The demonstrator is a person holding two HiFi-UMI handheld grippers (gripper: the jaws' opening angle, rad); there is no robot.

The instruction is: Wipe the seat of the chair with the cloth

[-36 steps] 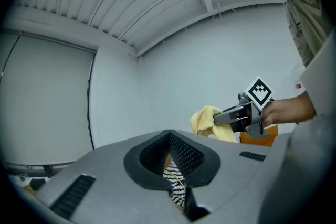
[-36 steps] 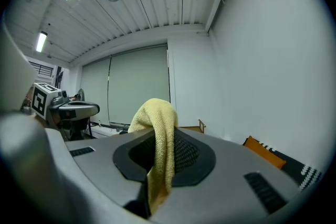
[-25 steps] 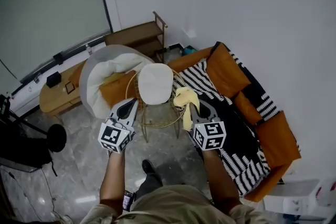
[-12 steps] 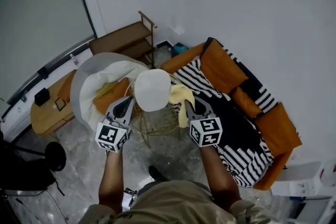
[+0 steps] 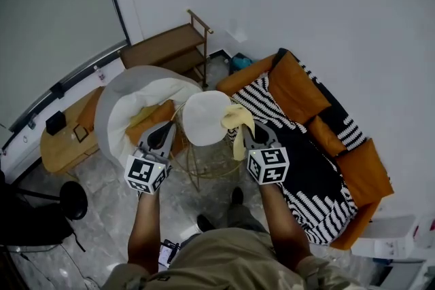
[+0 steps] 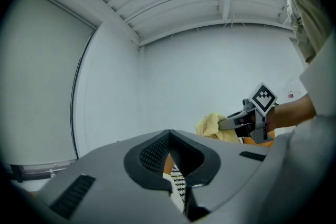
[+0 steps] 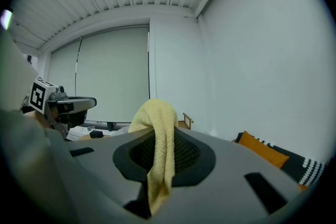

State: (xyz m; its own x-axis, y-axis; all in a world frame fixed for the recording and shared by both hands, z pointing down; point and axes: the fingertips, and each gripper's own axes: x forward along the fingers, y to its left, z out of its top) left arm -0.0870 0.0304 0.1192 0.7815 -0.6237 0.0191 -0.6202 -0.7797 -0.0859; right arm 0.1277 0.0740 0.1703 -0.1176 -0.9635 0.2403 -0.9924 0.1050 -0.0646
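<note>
Pinching a yellow towelling cloth point(image 5: 238, 121) by 1 fold near the round white chair seat's point(image 5: 202, 117) right edge, the right gripper point(image 5: 246, 137) risks dropping it mid-wipe; left gripper point(image 5: 162, 137) closed, empty.

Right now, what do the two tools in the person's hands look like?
The left hand-held gripper and right hand-held gripper match: grey wedge-shaped bodies, black ribbed pads inside the jaws, and a cube with black-and-white square markers at the back. No sleeves reach the forearms; the clothes are tan.

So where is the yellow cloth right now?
In the head view the cloth hangs from the right gripper, beside the right edge of the chair's white seat, with the striped sofa further right.
</note>
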